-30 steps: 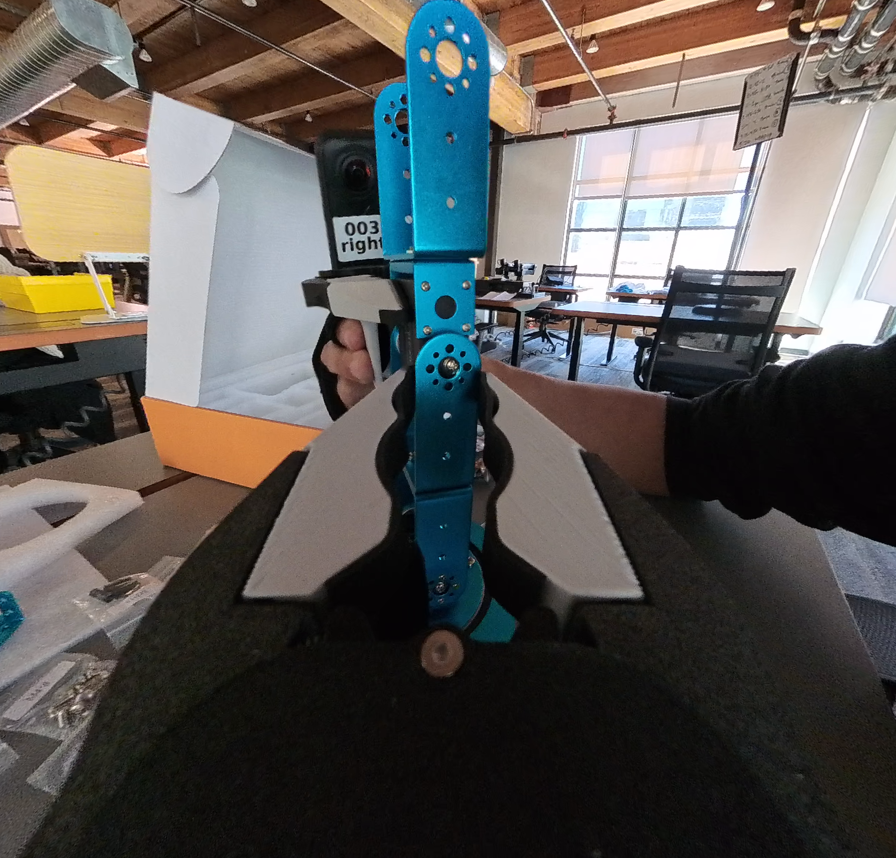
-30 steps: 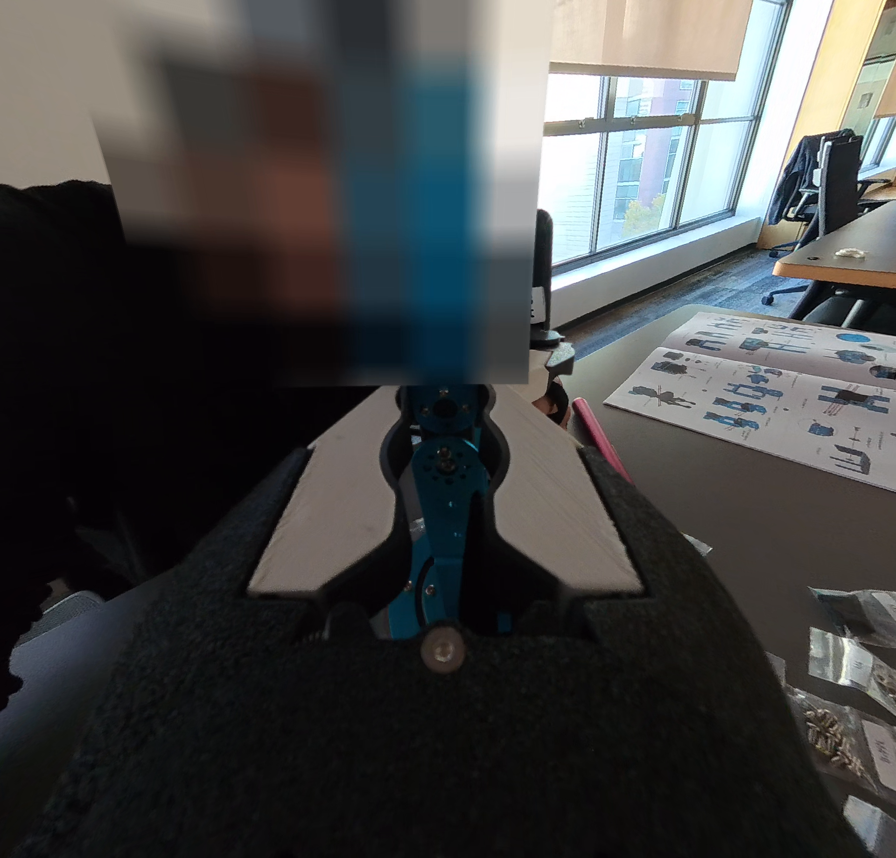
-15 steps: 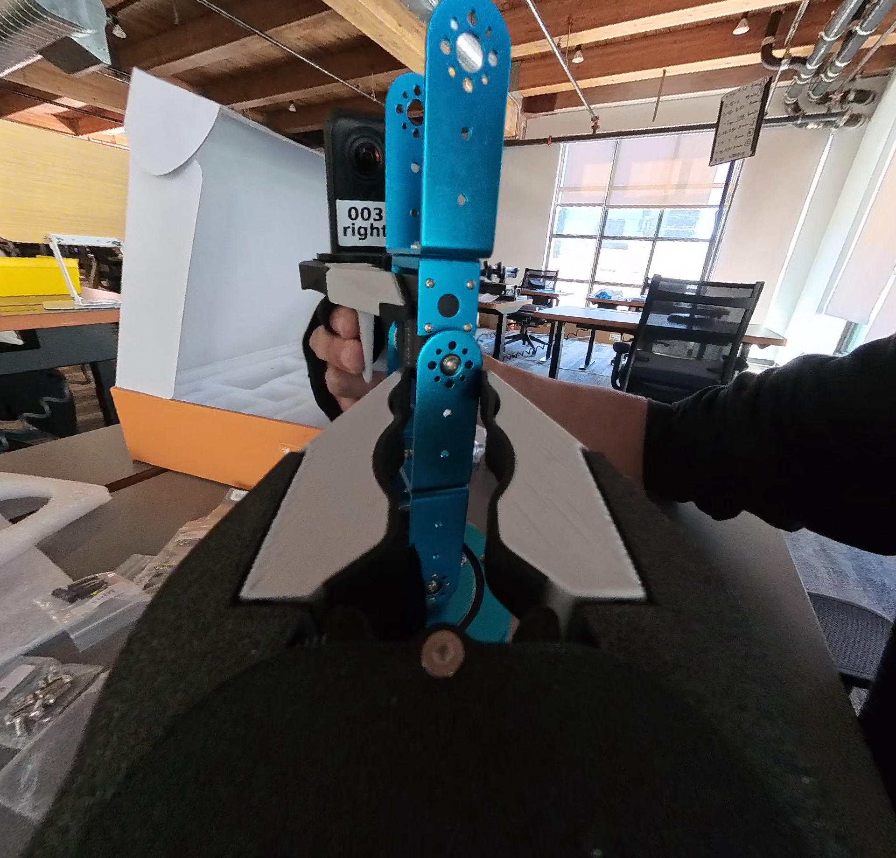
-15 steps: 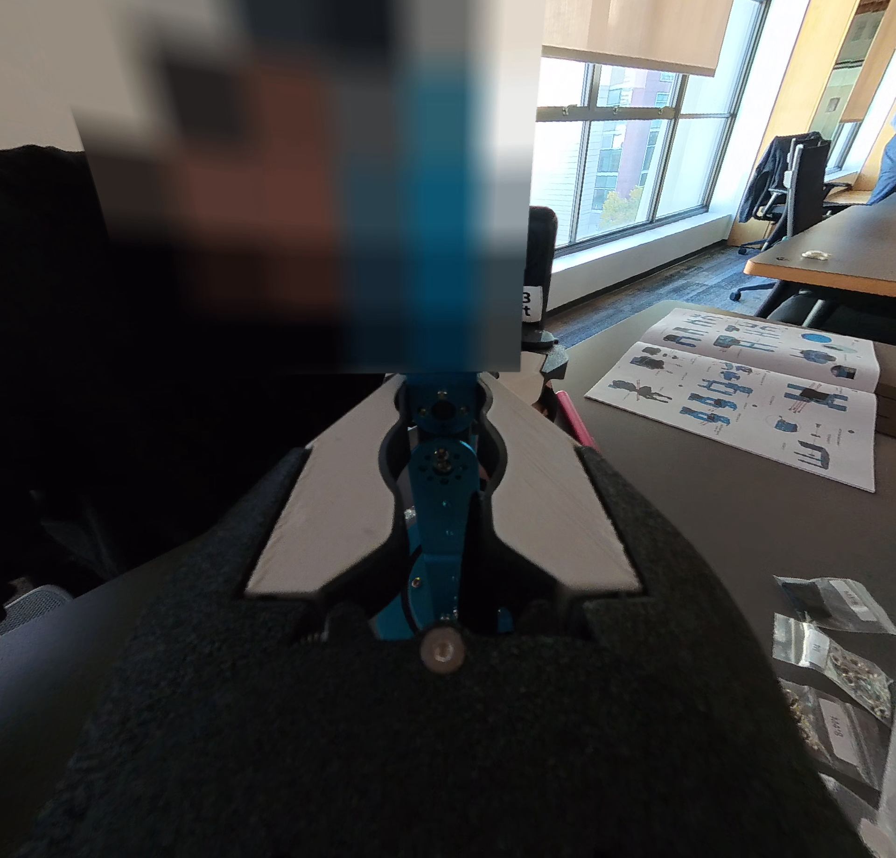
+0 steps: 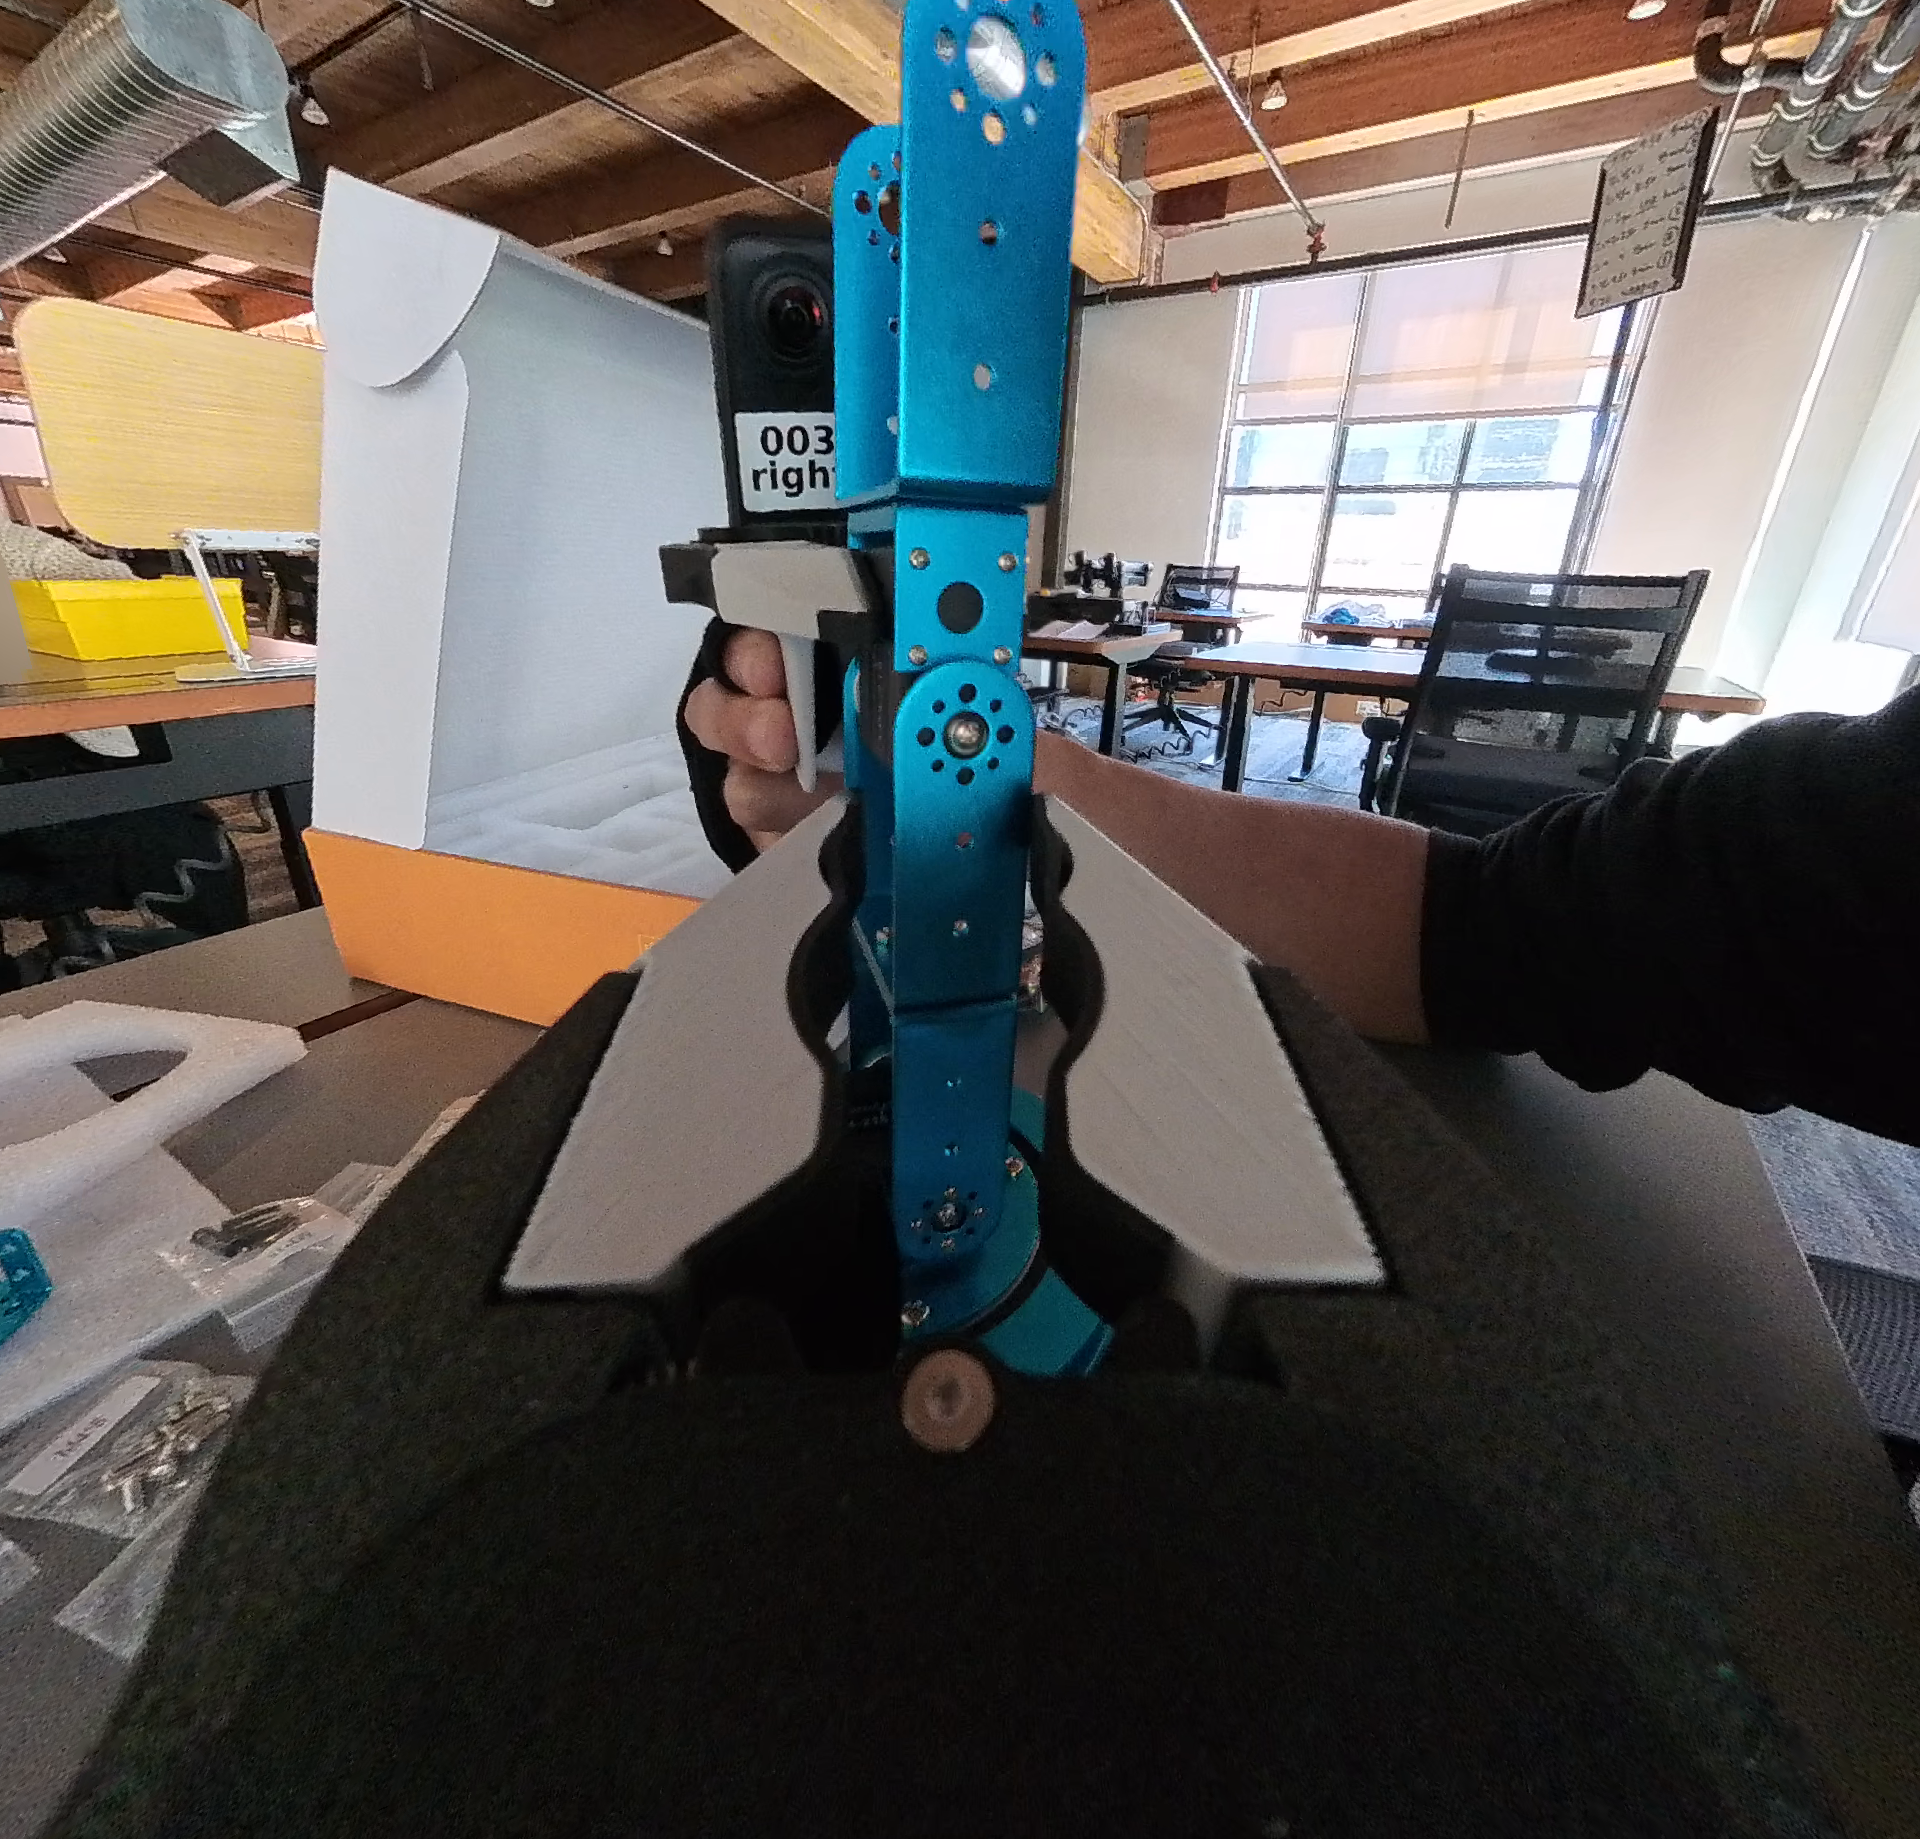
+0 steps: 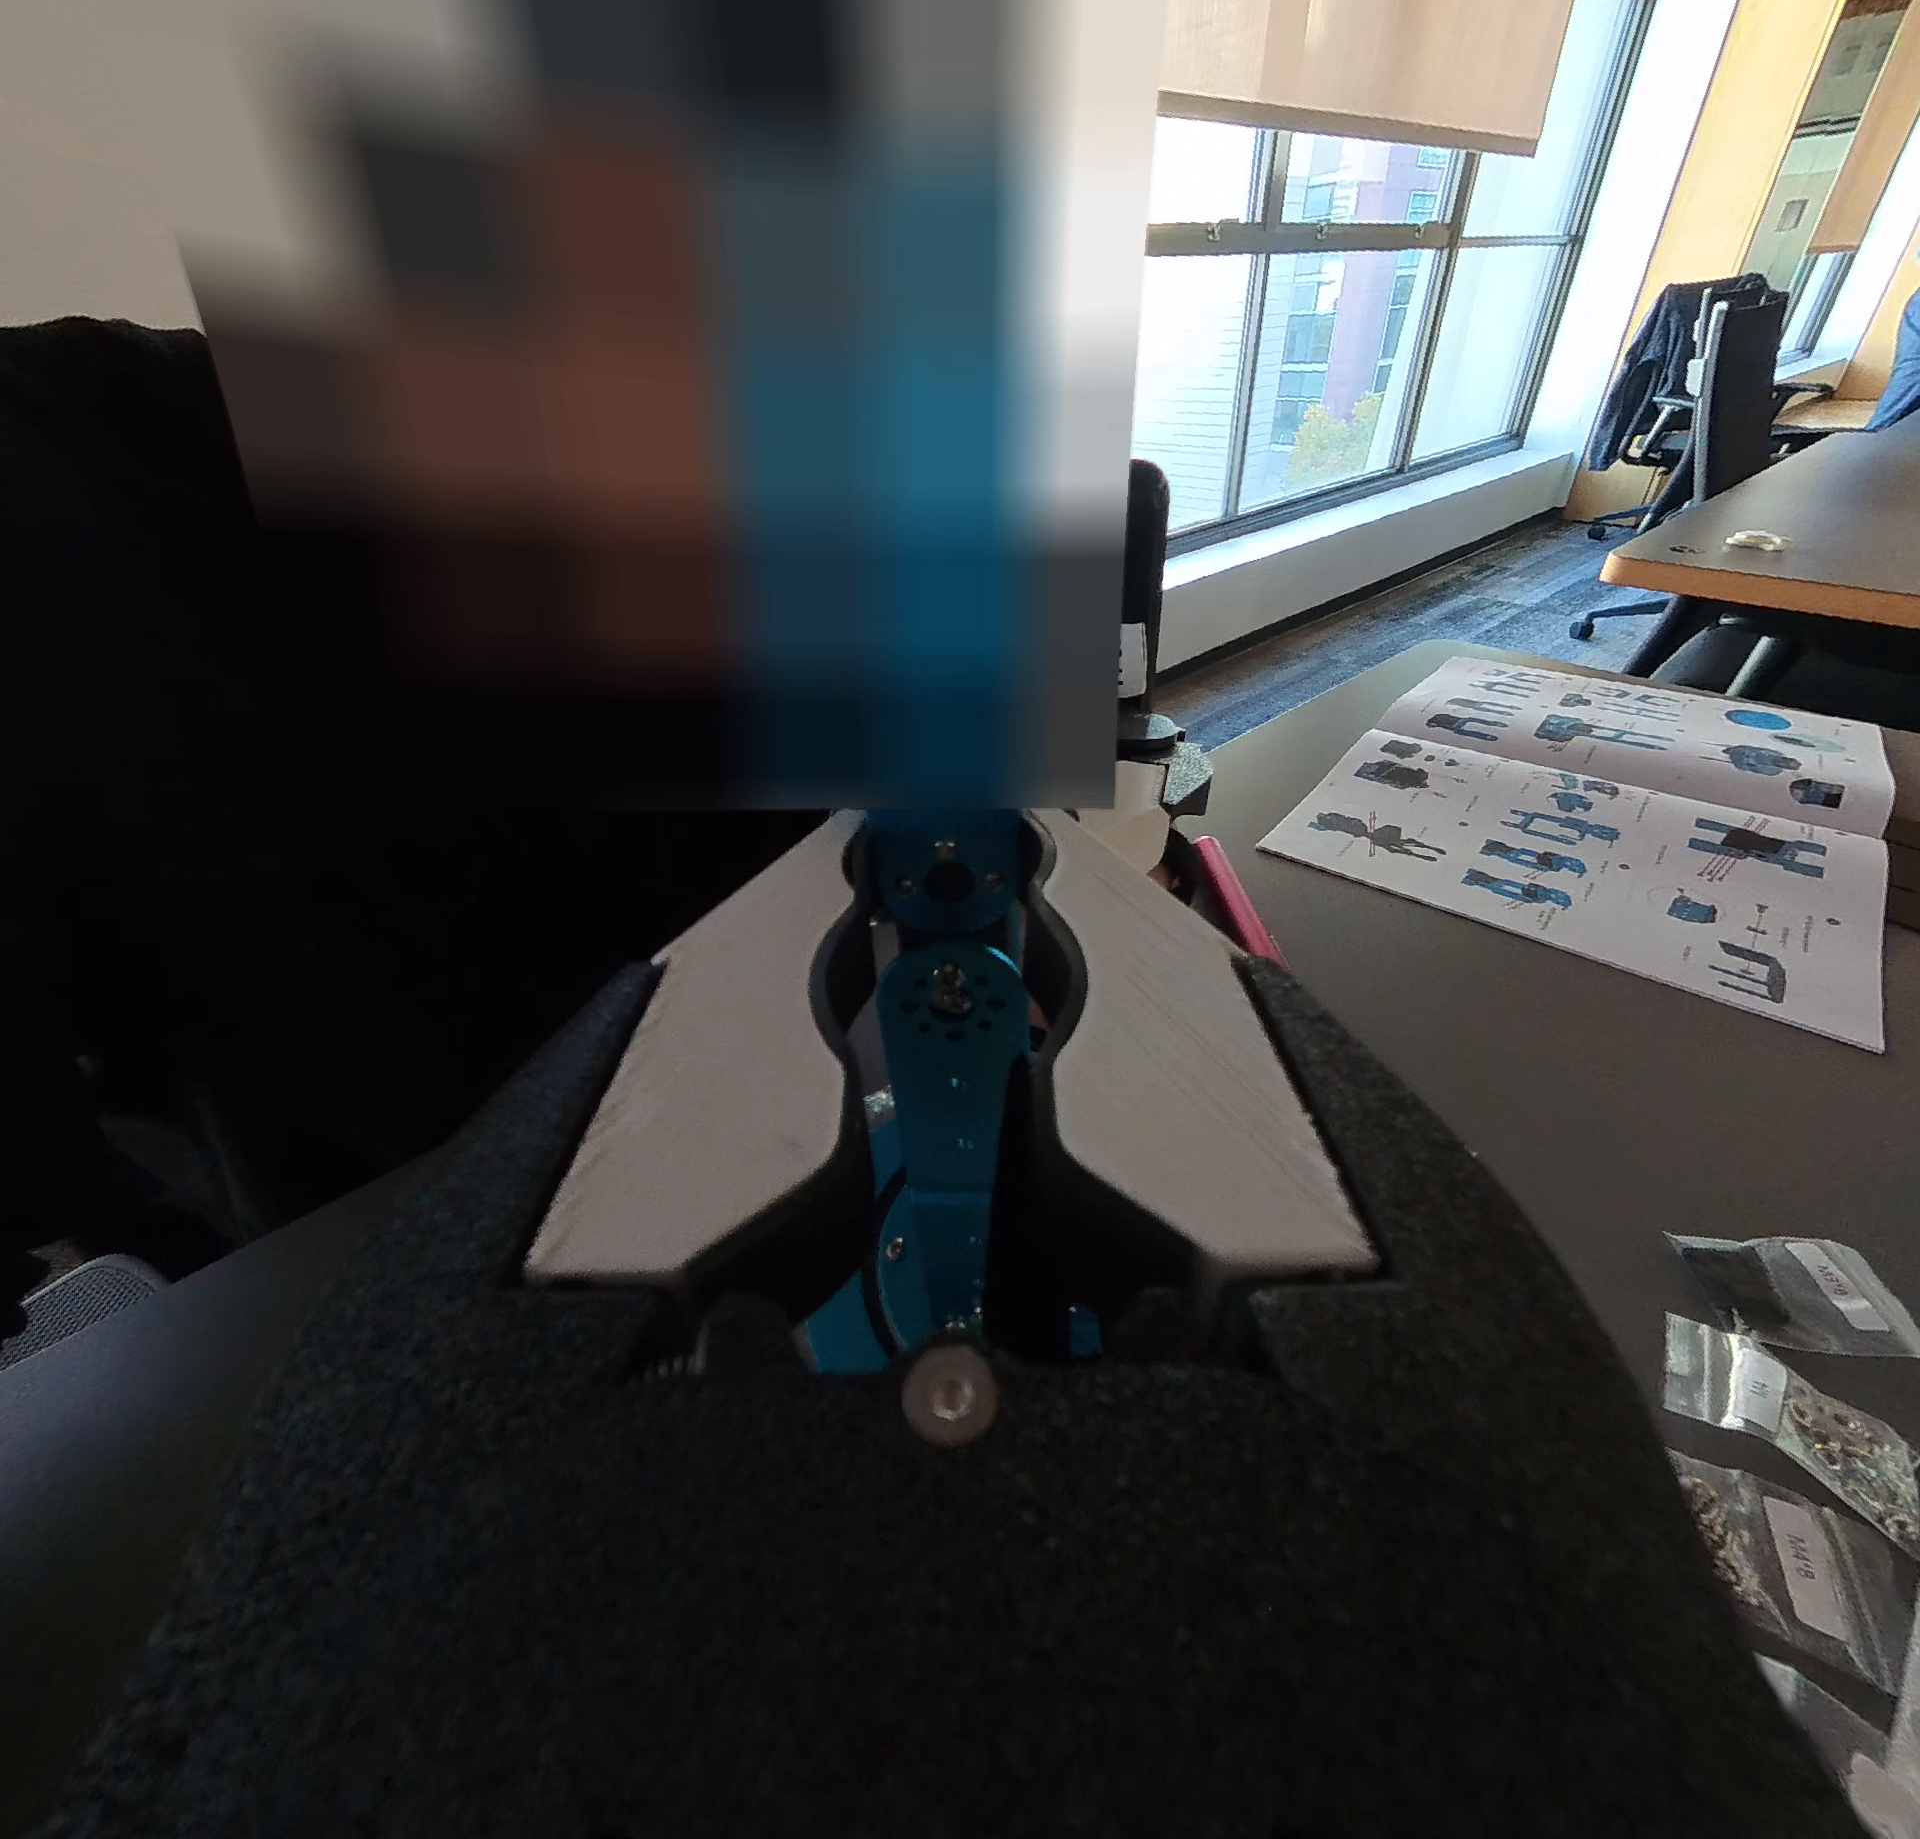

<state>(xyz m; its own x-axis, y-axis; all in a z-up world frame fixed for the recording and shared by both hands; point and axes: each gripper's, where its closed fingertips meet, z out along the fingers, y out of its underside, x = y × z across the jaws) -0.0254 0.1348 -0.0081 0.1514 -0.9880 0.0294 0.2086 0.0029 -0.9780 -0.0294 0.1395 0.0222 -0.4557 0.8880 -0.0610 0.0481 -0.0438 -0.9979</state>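
Change: we see that the blue metal assembly now stands a little lower and straighter in the left wrist view than half a second ago, and the white box behind it has shifted to the right; in the right wrist view the booklet sits nearer to the right edge.
Left tool: our left tool is closed on the blue metal assembly, both light fingers pressing its lower links from the two sides.
Right tool: our right tool is also closed on the same assembly, gripping it from the opposite side; a mosaic patch covers the upper part there.
Assembly: it is a chain of blue perforated brackets with round hubs, held upright above the counter, the top bracket rising high over the fingers.
Facing tool: in the left wrist view we see the right tool's black camera with a white label, and the hand squeezing its handle, with a black sleeve coming from the right.
Left of us: white foam and small bags of screws lie on the counter.
Right of us: in the right wrist view an open booklet with blue drawings lies on the counter, and clear bags of hardware lie nearer to us.
Behind: the white box with an orange base stands open; farther are a black chair, desks and big windows.
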